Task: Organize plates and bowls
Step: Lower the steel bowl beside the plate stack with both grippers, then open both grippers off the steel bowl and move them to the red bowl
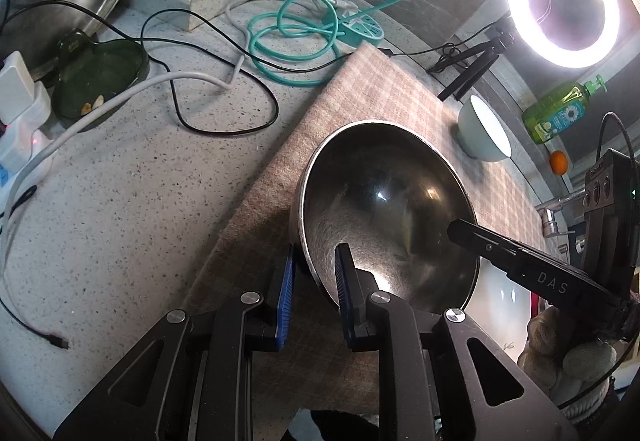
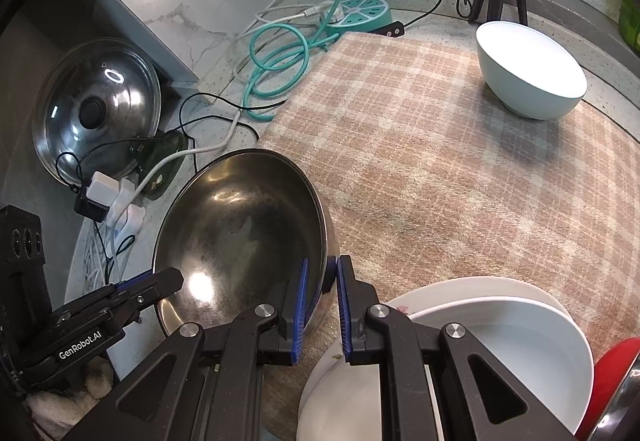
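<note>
While both claws clamp its rim, steel bowl [image 1: 384, 209] hangs tilted

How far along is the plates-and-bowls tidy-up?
Done: white dishes already nested at the cloth's near edge. In hand: steel bowl, rim clamped on opposite sides by the left gripper and right gripper. Left: pale blue bowl sits alone at the far corner.

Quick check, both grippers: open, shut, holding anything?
Left gripper: shut on the rim of the steel bowl.
Right gripper: shut on the opposite rim of the same steel bowl.
</note>
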The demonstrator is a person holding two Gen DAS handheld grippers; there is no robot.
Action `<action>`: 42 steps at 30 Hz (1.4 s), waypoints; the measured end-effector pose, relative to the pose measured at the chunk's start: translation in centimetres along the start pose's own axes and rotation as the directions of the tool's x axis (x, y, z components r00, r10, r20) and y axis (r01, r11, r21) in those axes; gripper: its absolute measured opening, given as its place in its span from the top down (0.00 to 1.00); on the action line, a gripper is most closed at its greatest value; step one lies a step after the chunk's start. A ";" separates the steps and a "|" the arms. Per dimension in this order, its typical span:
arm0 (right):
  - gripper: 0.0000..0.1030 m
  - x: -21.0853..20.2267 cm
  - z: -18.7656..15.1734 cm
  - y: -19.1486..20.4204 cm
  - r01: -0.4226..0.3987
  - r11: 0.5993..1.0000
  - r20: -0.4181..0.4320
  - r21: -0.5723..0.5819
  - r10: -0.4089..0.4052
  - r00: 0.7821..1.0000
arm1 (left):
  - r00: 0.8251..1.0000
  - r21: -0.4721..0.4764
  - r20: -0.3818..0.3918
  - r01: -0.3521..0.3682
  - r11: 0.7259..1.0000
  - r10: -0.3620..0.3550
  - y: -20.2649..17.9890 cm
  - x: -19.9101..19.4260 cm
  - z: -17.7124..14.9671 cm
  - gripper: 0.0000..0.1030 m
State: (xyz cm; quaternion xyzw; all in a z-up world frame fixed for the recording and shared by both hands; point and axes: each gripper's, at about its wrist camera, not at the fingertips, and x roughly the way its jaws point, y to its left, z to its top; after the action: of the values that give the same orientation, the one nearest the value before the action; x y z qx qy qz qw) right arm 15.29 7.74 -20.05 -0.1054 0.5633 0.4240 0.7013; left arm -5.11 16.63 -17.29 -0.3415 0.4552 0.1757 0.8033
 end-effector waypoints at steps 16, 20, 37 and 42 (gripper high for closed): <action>0.75 -0.9 -0.4 0.0 -0.010 1.000 0.002 -0.016 0.010 1.000 | 1.000 -0.020 -0.014 0.010 1.000 -0.011 0.4 0.1 -0.5 0.83; 0.74 -2.0 -0.4 -0.2 -0.020 1.000 0.023 -0.012 0.020 1.000 | 1.000 -0.038 0.003 0.009 0.999 -0.009 0.7 -0.6 -0.6 0.82; 0.67 -10.8 -2.1 -5.3 -0.050 0.999 0.168 -0.001 0.050 0.985 | 0.995 -0.042 0.102 0.011 0.999 -0.007 -2.6 -5.0 -1.3 0.82; 0.67 -13.5 -2.8 -8.4 -0.023 1.000 0.207 0.003 0.022 0.978 | 0.994 0.002 0.104 0.030 1.000 -0.030 -5.9 -5.0 -1.9 0.82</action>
State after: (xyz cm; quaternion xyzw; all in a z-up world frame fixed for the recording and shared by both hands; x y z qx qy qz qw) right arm 19.21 -5.64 -11.89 -0.0525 0.4894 0.4392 0.7516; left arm -5.38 11.32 -11.45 -0.3384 0.4075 0.1810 0.8287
